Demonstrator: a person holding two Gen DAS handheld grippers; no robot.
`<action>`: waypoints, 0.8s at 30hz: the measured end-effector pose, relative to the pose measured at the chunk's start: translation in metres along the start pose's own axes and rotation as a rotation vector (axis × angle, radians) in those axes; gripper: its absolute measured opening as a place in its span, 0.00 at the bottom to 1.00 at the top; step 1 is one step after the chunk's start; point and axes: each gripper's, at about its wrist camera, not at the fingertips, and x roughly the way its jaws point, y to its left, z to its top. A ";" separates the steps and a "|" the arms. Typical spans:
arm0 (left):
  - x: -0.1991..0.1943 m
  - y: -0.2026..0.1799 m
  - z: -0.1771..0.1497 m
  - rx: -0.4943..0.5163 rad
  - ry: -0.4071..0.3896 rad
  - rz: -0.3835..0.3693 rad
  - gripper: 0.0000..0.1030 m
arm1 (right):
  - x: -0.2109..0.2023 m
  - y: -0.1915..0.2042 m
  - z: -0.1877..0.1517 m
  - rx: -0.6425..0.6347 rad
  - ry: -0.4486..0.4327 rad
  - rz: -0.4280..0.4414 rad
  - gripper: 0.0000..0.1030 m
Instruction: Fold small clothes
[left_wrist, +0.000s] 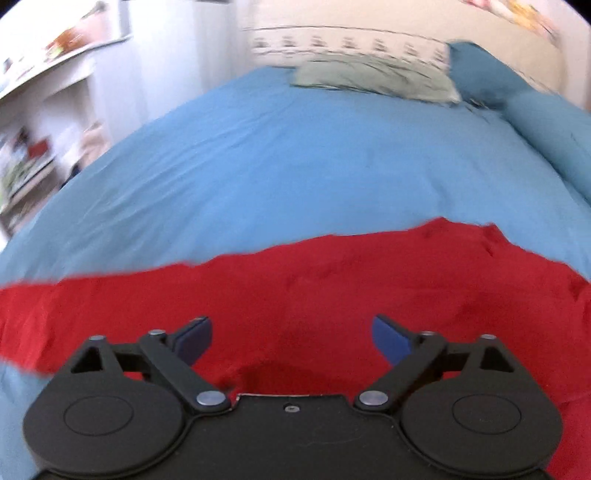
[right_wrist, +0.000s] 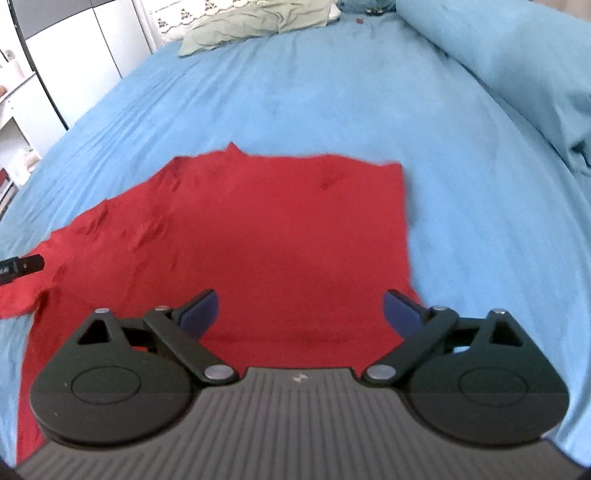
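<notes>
A small red garment lies spread flat on the blue bed sheet. It also fills the lower part of the left wrist view. My left gripper is open and empty just above the red cloth. My right gripper is open and empty above the garment's near edge, close to its right side. The tip of the left gripper shows at the left edge of the right wrist view, over a red sleeve.
A pale green cloth lies at the far end of the bed. Blue pillows are bunched along the right side. White shelves and cupboards stand beyond the bed's left edge.
</notes>
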 end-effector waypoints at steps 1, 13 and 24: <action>0.008 -0.010 0.002 0.018 0.009 -0.014 0.93 | 0.011 0.000 0.003 0.029 0.006 -0.002 1.00; 0.043 -0.028 -0.026 0.081 0.152 -0.074 0.94 | 0.038 -0.037 -0.021 0.102 0.047 -0.020 1.00; -0.036 0.054 0.007 -0.046 0.178 0.027 0.96 | -0.018 0.026 -0.003 0.031 0.007 -0.011 1.00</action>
